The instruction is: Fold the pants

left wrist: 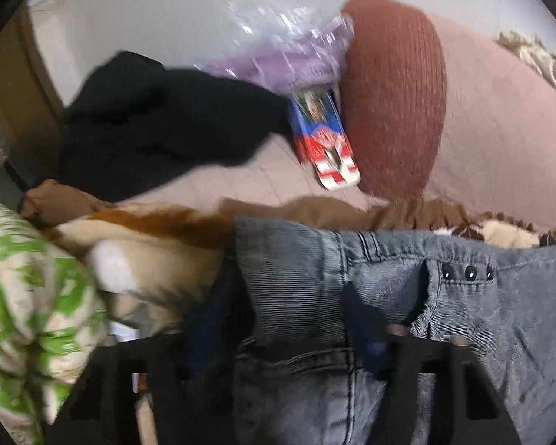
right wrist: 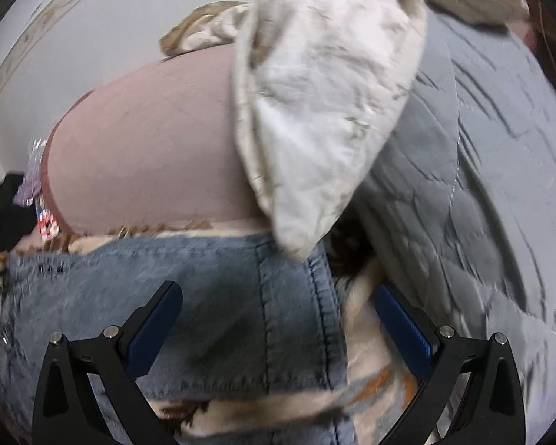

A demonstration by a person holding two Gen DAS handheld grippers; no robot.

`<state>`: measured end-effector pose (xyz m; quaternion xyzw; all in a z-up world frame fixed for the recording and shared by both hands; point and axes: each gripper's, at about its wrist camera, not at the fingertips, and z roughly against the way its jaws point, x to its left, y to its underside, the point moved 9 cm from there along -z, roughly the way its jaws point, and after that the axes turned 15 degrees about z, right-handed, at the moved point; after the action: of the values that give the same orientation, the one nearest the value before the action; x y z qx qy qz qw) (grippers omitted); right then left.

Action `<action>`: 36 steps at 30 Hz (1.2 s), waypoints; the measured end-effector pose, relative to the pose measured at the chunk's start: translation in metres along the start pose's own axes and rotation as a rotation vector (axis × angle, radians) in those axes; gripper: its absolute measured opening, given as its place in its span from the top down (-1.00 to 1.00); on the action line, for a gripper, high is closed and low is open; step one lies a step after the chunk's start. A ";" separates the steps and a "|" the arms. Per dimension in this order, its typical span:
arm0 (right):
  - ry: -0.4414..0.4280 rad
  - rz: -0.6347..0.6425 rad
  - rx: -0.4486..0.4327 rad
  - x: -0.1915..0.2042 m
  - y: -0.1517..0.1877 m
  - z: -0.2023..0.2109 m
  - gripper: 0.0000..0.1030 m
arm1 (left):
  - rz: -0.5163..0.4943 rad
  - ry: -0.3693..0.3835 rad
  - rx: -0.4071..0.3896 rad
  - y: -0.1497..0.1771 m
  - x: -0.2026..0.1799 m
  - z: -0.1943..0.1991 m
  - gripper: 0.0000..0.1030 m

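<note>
Grey-blue jeans [left wrist: 407, 315] lie on a patterned blanket, waistband with three dark studs [left wrist: 467, 272] toward the far side. My left gripper [left wrist: 289, 319] has its blue-padded fingers on either side of a raised fold of the jeans at the waistband's left end; how tightly they close is unclear. In the right wrist view the jeans [right wrist: 204, 307] spread below my right gripper [right wrist: 278, 296], which is open wide over the waistband's right corner, its blue pads [right wrist: 155, 326] apart and holding nothing.
A pink pillow with rust-brown end [left wrist: 396, 92], a black garment [left wrist: 159, 122], a blue-red box [left wrist: 322, 137] and a purple plastic bag [left wrist: 285, 55] lie beyond. A green-patterned cloth [left wrist: 29, 315] sits at left. A cream cloth [right wrist: 326, 111] and grey quilt [right wrist: 482, 185] are at right.
</note>
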<state>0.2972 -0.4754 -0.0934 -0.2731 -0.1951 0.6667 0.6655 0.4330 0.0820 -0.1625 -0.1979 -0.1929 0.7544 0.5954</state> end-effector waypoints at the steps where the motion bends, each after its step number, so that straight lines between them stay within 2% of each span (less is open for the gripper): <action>1: -0.031 -0.027 -0.002 -0.003 -0.001 -0.010 -1.00 | -0.006 0.001 0.004 0.002 -0.002 -0.005 0.04; 3: -0.066 -0.069 0.004 -0.004 -0.001 -0.027 -1.00 | -0.022 0.025 0.001 0.005 -0.008 -0.011 0.24; 4: -0.060 -0.073 0.011 -0.003 -0.001 -0.032 -1.00 | -0.029 0.025 0.002 0.006 -0.010 -0.013 0.27; 8: 0.002 -0.055 0.037 0.002 -0.005 -0.060 -0.93 | -0.044 0.017 -0.002 0.008 -0.014 -0.019 0.40; 11: 0.058 -0.075 0.080 0.001 -0.004 -0.083 -0.73 | -0.043 0.021 -0.009 0.005 -0.016 -0.023 0.51; 14: 0.070 -0.117 0.122 -0.005 -0.002 -0.105 -0.47 | -0.049 0.008 -0.016 0.002 -0.016 -0.025 0.70; 15: 0.061 -0.132 0.133 -0.006 -0.001 -0.110 -0.29 | -0.049 -0.016 -0.021 0.001 -0.014 -0.026 0.87; 16: 0.056 -0.142 0.140 -0.006 0.000 -0.113 -0.08 | -0.041 -0.021 -0.022 -0.001 -0.012 -0.028 0.88; 17: 0.050 -0.161 0.140 -0.008 0.001 -0.115 0.03 | -0.025 -0.007 -0.021 -0.002 -0.010 -0.028 0.89; 18: 0.034 -0.172 0.125 -0.008 0.000 -0.114 0.30 | -0.007 0.005 -0.031 -0.004 -0.007 -0.025 0.93; 19: 0.011 -0.183 0.106 -0.007 -0.002 -0.111 0.50 | -0.002 0.014 -0.047 -0.006 -0.006 -0.022 0.93; 23: -0.033 -0.179 0.001 -0.003 -0.019 -0.076 0.64 | 0.028 0.066 -0.132 -0.018 0.003 0.009 0.94; 27: -0.057 -0.175 -0.094 -0.003 -0.026 -0.030 0.64 | 0.068 0.170 -0.200 -0.027 0.011 0.056 0.94; 30: -0.057 -0.157 -0.131 0.000 -0.012 0.008 0.64 | 0.066 0.215 -0.243 -0.023 0.017 0.089 0.94; 36: -0.092 -0.137 -0.217 0.011 0.011 0.071 0.64 | 0.128 0.299 -0.290 0.007 0.049 0.150 0.94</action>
<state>0.2447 -0.4578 -0.0465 -0.2985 -0.3145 0.6064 0.6666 0.3378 0.1200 -0.0425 -0.4030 -0.1961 0.7173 0.5334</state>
